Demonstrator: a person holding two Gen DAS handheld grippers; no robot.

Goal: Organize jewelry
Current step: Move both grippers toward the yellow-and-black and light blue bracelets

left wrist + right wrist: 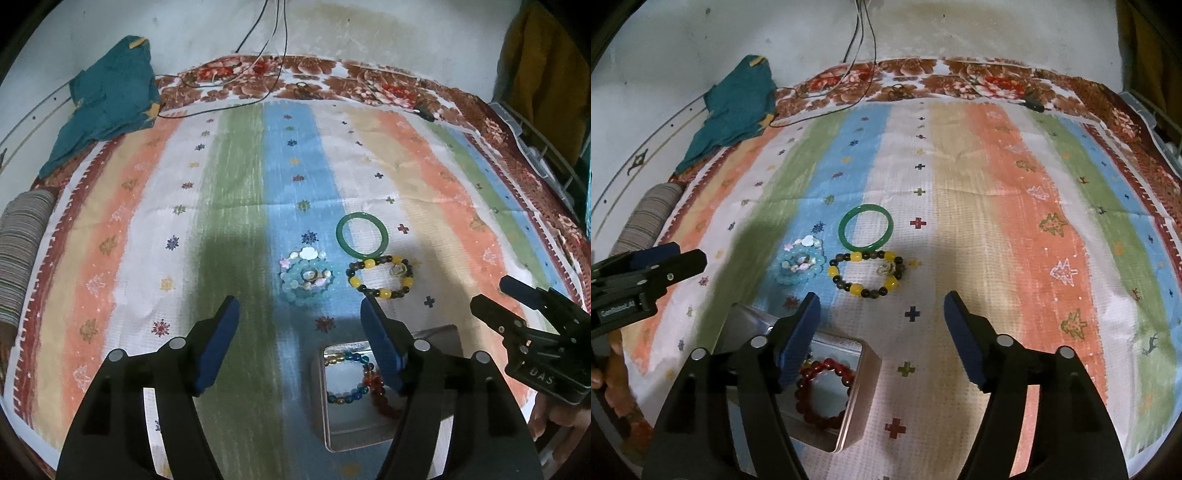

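A green bangle (pixel 362 236) (pixel 866 229), a yellow and dark bead bracelet (pixel 380 277) (pixel 866 275) and a light blue bead bracelet (pixel 306 278) (pixel 801 266) lie on the striped cloth. A metal tin (pixel 325 417) (pixel 860 398) holds a red bead bracelet (pixel 823 391) and a multicoloured bead bracelet (pixel 351 380). My left gripper (pixel 299 321) is open and empty, hovering near the tin, short of the blue bracelet. My right gripper (pixel 881 317) is open and empty, just right of the tin, short of the yellow bracelet.
A teal cloth (pixel 107 99) lies at the far left corner of the bed. Black cables (pixel 273 66) hang down the back wall onto the floral sheet. A striped roll (pixel 22 254) lies at the left edge. A wire rack (pixel 546 155) stands at the right.
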